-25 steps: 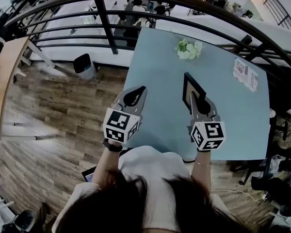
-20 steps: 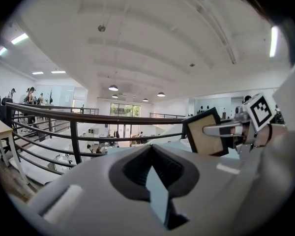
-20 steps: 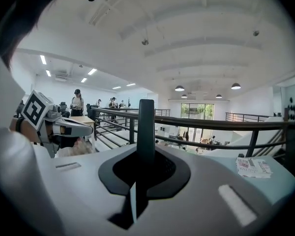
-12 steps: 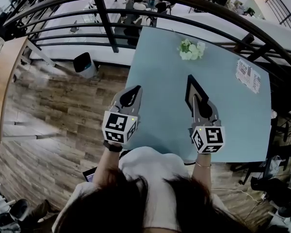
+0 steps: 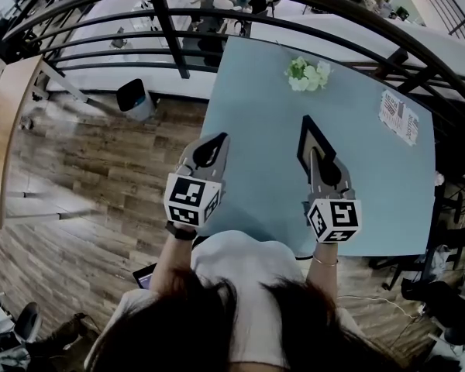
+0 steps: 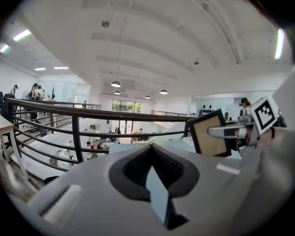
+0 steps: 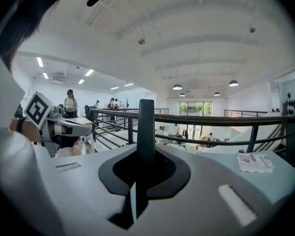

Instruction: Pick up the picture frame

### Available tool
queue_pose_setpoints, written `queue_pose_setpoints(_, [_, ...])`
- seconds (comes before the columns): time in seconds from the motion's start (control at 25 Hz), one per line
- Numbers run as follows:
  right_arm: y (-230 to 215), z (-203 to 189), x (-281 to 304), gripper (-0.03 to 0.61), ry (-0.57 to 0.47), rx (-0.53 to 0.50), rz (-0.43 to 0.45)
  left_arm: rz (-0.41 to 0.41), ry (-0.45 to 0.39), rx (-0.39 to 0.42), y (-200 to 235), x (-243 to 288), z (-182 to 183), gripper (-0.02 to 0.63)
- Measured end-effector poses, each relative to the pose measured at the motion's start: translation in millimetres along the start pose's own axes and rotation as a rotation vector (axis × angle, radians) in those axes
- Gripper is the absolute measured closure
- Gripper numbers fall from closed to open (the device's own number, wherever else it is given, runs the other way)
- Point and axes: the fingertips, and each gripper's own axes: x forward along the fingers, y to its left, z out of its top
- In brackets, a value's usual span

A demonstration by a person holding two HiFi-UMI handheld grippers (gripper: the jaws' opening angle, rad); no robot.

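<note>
The picture frame (image 5: 308, 140) is black-edged with a tan panel. It stands upright above the light-blue table (image 5: 256, 91), and my right gripper (image 5: 316, 156) is shut on its near edge. In the right gripper view the frame (image 7: 146, 124) shows edge-on as a black bar rising from between the jaws. The left gripper view shows the frame's tan face (image 6: 210, 134) at the right, with the right gripper (image 6: 227, 131) clamped on it. My left gripper (image 5: 222, 139) hovers over the table's left edge, shut with nothing in it, its jaws meeting at the tip (image 6: 150, 143).
A bunch of white flowers (image 5: 307, 74) lies at the table's far side and a printed paper (image 5: 397, 117) at its far right. A dark metal railing (image 5: 217, 18) curves behind the table, with a drop to a lower floor beyond. Wooden floor (image 5: 101, 177) lies to the left.
The left gripper has eased slightly leftward at the table's left edge. The right gripper keeps the frame held in the same spot.
</note>
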Motion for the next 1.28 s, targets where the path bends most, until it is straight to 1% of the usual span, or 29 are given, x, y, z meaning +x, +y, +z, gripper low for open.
queue_pose_setpoints(0.44, [-2.6,0.2,-3.4,0.567,0.004,-0.002,-0.008,-0.014,-0.005,0.003,-3.7,2.4,1.6,0.557])
queue_pose_setpoints(0.8, [2.9,1.0,0.6,0.566,0.001,-0.005,-0.002,-0.002,-0.006,-0.001,4.7,-0.3,1.0,0.557])
queue_pose_setpoints(1.28, [-1.1,-3.2,-1.7,0.567,0.011,0.010,-0.011,0.004,-0.001,-0.008,6.4,-0.5,-2.4,0.557])
